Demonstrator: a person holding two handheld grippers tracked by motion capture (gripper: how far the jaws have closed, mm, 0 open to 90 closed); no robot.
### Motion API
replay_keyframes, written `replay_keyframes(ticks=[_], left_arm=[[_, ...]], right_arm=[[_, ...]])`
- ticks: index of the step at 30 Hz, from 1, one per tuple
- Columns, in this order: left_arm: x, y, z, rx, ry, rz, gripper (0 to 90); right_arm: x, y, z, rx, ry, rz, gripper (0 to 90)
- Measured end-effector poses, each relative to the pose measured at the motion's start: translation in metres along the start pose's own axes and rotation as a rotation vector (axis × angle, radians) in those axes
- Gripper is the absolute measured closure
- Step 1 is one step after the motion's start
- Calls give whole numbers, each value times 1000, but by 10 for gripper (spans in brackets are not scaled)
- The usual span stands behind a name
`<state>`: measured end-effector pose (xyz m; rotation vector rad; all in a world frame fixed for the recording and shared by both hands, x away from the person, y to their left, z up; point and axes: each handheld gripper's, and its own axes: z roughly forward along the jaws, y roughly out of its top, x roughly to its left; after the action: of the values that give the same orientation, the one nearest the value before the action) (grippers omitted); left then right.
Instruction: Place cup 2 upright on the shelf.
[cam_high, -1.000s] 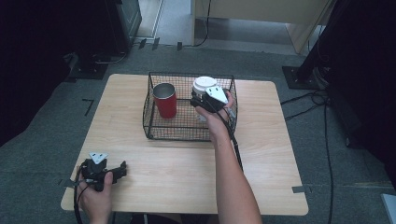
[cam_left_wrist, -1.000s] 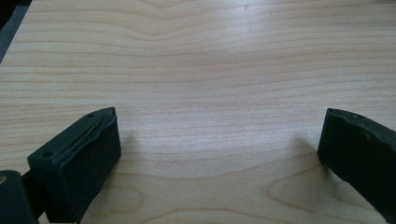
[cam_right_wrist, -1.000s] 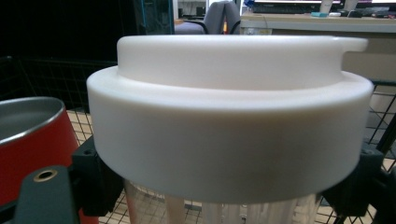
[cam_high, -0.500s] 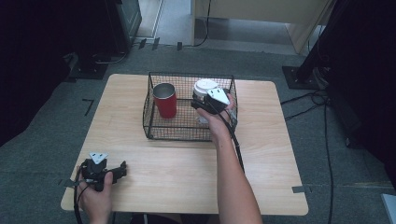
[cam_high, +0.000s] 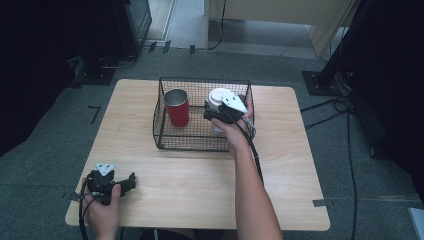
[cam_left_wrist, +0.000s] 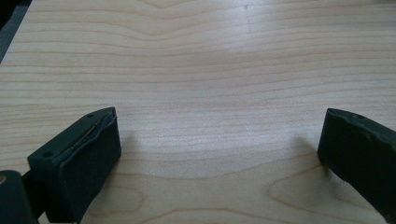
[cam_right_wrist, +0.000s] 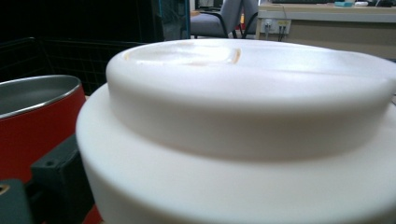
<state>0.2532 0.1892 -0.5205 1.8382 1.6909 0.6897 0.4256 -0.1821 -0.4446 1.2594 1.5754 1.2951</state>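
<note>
A: Status? The right gripper (cam_high: 216, 111) jaws have just been opening around the white cup (cam_high: 218, 96), basket (cam_high: 165, 137) at 12 o'clock.

B: Withdraw straight back. Left gripper (cam_high: 129, 181) open, idle on tabletop (cam_high: 200, 175).

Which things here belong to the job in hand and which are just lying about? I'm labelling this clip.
In the job:
- white lidded cup, standing in the wire basket
- right gripper, jaws just opened, the cup between them

Just lying about:
- red cup, upright in the same basket
- left gripper, open, resting on the table
</note>
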Motion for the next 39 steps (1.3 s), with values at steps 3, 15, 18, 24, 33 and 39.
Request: replay_keyframes(ticks=[3,15,18,24,33,39], left_arm=[[0,0,0,0,0,0,1],[0,0,0,0,0,0,1],[0,0,0,0,0,0,1],[0,0,0,0,0,0,1],[0,0,0,0,0,0,1],[0,0,0,1,0,0,1]], right_arm=[[1,0,-1,-2,9,-13,10],[0,-1,-4,18,-3,-2,8],[-1,-1,-4,13,-10,-5,8],[-2,2,-7,0,-5,-35,3],[-4,7,-11,0,-13,-77,1],[-2,8,-12,5,-12,-91,1]])
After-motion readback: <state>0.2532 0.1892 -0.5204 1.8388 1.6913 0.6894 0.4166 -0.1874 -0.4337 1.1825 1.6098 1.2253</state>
